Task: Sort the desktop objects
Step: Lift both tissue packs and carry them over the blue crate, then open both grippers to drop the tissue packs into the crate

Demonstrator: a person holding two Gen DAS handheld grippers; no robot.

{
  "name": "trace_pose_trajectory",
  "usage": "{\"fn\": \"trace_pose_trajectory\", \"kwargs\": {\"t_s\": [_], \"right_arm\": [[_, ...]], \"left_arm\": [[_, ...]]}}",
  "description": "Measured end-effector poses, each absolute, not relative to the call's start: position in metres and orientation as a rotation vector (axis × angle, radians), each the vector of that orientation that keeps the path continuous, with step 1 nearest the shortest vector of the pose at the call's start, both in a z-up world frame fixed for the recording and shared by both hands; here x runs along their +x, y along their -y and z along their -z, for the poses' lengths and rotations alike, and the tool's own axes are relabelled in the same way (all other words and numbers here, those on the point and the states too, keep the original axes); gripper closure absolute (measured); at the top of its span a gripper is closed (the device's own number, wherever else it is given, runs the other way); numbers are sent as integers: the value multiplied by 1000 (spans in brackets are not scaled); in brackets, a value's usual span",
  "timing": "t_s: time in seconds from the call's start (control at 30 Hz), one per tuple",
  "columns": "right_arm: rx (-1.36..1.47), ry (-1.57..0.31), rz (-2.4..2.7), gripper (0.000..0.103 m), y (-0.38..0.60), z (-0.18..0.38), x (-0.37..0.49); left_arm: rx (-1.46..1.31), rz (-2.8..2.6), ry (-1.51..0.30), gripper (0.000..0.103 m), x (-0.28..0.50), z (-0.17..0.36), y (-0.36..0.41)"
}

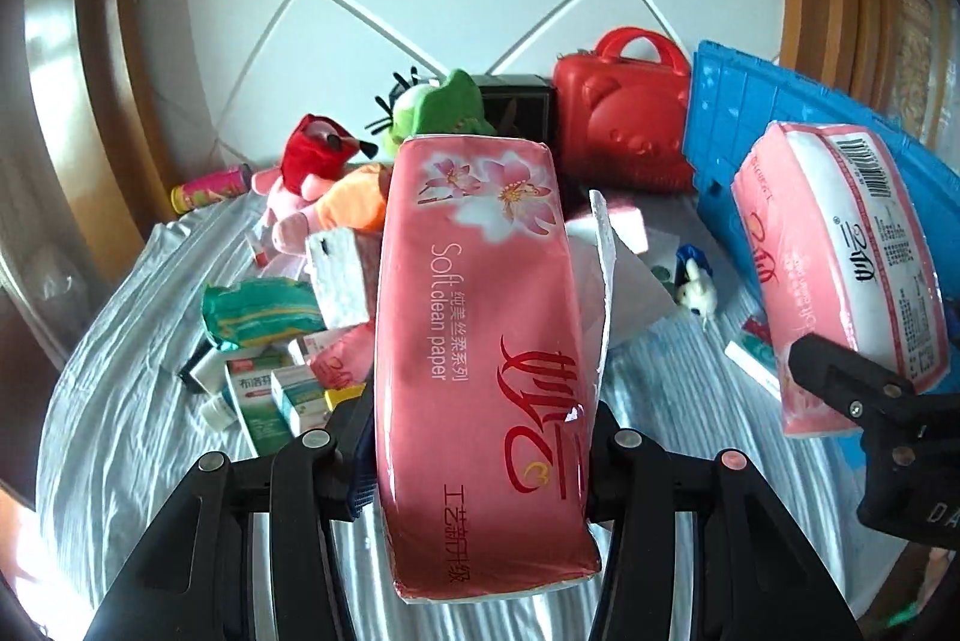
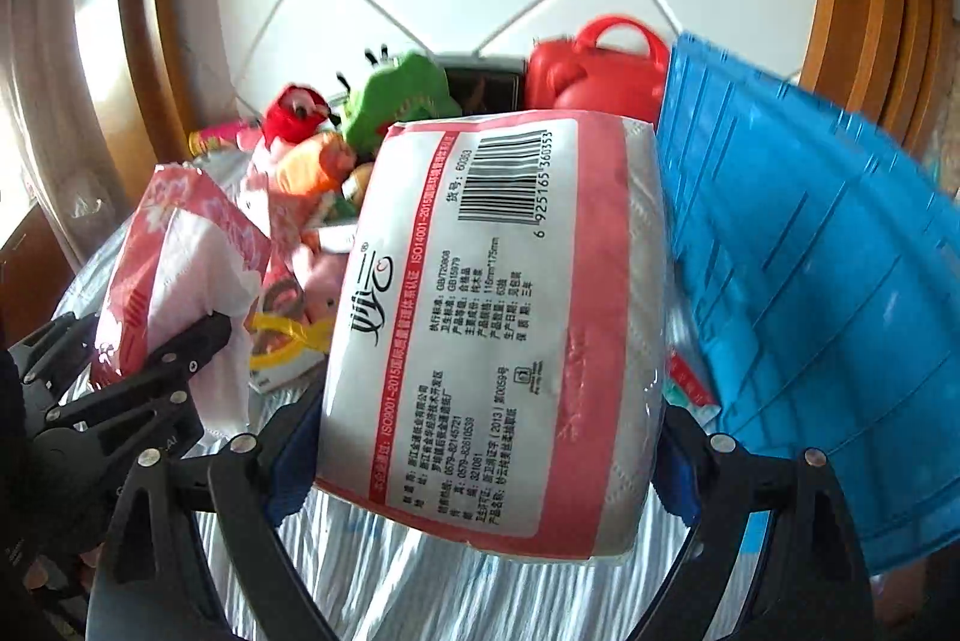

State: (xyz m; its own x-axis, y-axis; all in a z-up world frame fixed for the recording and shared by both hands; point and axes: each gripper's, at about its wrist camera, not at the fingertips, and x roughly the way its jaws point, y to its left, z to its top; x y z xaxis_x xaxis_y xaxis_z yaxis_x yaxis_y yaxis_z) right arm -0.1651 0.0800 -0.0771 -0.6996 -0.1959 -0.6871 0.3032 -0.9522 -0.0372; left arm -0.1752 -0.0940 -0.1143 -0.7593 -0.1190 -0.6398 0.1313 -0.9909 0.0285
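Tissue pack (image 1: 480, 341) clamped between left tool (image 1: 480, 437) fingers.

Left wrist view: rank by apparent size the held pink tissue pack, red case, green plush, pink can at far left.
1. Pink tissue pack, clamped in the left gripper; nearness to the camera inflates it.
2. Red case.
3. Green plush, partly hidden behind the pack, so unsure.
4. Pink can.

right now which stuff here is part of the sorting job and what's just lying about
In hand:
- left gripper shut on the flower-print tissue pack
- right gripper shut on the barcode-side tissue pack
- blue crate, beside the right pack; probably the bin

Lying about:
- plush toys
- medicine boxes
- red case
- foam block
- small white toy
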Motion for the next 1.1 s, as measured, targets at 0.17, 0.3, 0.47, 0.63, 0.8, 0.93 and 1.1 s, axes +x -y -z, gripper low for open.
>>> {"fn": "trace_pose_trajectory", "kwargs": {"t_s": [0.17, 0.3, 0.47, 0.63, 0.8, 0.93, 1.1], "right_arm": [[865, -188, 2724, 13, -110, 25, -153], [726, -187, 2776, 13, -158, -11, -148], [607, -195, 2861, 13, -247, -43, -149], [592, -174, 2989, 13, -355, -54, -162], [690, -164, 3087, 13, -446, -43, -177], [768, -133, 3093, 13, -486, -26, -189], [836, -95, 3085, 13, -513, -2, -209]], "left_arm": [[879, 2851, -26, 55, -167, 74, 72], [762, 2879, -28, 55, -166, 43, 29], [653, 2946, -23, 55, -171, 2, -56], [639, 3025, 25, 54, -187, -29, -163], [728, 3120, 106, 54, -205, -29, -264], [816, 3131, 186, 54, -219, -21, -323], [890, 3110, 233, 54, -238, -7, -357]]}}
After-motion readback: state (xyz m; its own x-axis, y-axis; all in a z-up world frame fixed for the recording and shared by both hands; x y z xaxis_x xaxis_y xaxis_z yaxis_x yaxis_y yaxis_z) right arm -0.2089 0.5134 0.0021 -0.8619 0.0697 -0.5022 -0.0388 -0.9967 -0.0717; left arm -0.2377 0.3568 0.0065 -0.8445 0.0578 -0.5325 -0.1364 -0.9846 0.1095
